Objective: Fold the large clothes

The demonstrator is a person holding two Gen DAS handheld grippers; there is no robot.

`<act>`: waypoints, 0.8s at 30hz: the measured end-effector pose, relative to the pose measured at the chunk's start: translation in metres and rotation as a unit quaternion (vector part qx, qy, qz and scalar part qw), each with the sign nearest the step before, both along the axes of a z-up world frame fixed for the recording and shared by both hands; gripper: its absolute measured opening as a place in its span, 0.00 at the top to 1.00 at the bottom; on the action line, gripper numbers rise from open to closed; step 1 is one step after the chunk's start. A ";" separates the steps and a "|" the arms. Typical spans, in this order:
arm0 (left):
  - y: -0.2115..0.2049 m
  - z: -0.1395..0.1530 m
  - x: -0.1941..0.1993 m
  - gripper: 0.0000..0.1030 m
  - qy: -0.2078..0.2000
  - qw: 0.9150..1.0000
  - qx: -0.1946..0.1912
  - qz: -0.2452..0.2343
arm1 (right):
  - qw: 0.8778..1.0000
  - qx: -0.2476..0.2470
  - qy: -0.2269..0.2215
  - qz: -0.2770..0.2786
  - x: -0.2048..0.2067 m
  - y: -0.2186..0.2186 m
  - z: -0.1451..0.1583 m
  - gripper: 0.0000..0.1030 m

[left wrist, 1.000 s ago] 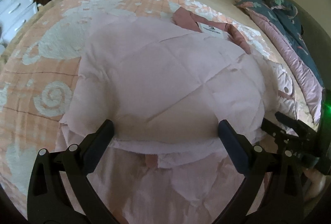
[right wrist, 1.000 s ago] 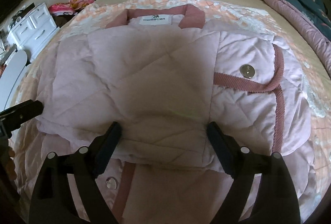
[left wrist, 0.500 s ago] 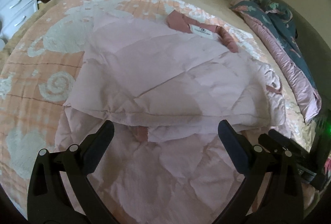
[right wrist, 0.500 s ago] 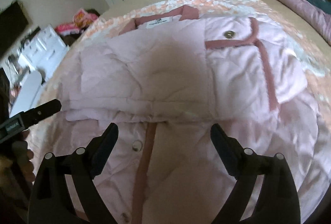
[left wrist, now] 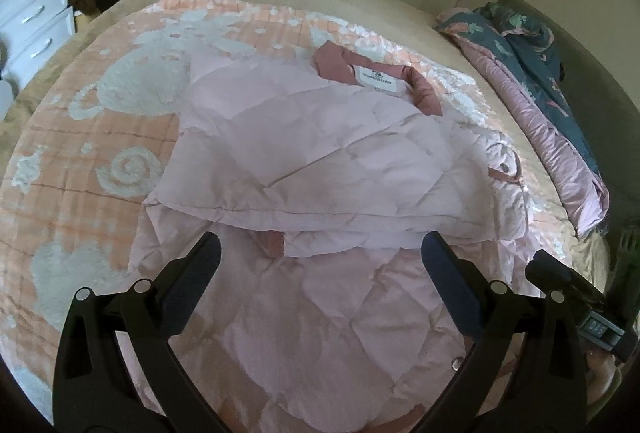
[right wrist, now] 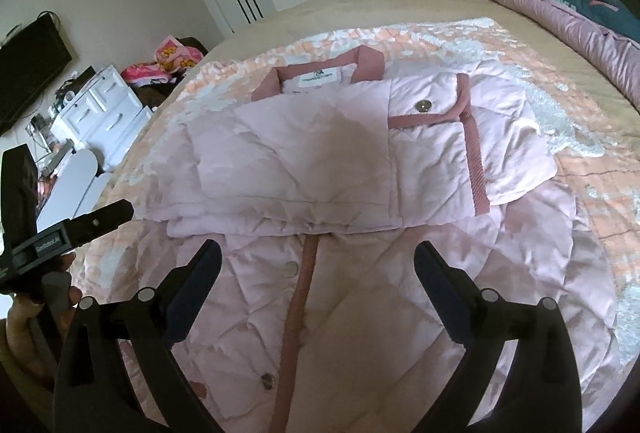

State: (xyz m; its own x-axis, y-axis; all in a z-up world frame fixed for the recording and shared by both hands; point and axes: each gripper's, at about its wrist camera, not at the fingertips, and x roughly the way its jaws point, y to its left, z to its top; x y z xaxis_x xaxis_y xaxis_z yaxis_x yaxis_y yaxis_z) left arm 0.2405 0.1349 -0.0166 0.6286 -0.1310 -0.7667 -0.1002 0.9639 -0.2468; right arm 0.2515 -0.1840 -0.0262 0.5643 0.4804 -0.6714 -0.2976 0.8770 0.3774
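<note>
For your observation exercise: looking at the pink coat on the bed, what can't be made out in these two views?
- Coat hem: cut off by the bottom edge and gripper fingers, both views.
- Label text: too small, both views.
- Sleeves: folded under the top layers, both views.
- Right gripper tips in the left view: cut off at the edge.

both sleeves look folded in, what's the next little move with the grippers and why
Probably bring both grippers down to the jacket's near hem and pinch it, ready to fold it up toward the collar. The pink quilted jacket has its sleeves laid across the chest, but the lower half lies flat and unfolded. The left gripper is open and empty; the right gripper is opening, nothing between its fingers.
</note>
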 end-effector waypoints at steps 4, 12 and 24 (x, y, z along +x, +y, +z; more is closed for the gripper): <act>-0.003 0.009 -0.007 0.09 -0.009 1.000 -0.002 -0.004 | 1.000 -0.002 -0.010 0.004 -0.006 0.000 0.008 0.06; -0.009 0.027 -0.024 0.09 -0.029 1.000 0.001 -0.009 | 0.999 0.003 -0.032 0.003 -0.021 -0.004 0.028 0.06; -0.012 0.050 -0.050 0.09 -0.057 0.998 0.005 -0.012 | 0.998 0.010 -0.068 0.006 -0.046 -0.008 0.059 0.06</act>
State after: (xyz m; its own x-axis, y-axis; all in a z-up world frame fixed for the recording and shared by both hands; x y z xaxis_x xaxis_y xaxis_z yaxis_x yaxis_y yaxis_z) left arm 0.1904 0.1231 0.0337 0.7086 -0.1405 -0.6915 -0.0485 0.9680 -0.2464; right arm 0.2051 -0.1924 0.0332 0.6427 0.5006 -0.5799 -0.3581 0.8655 0.3502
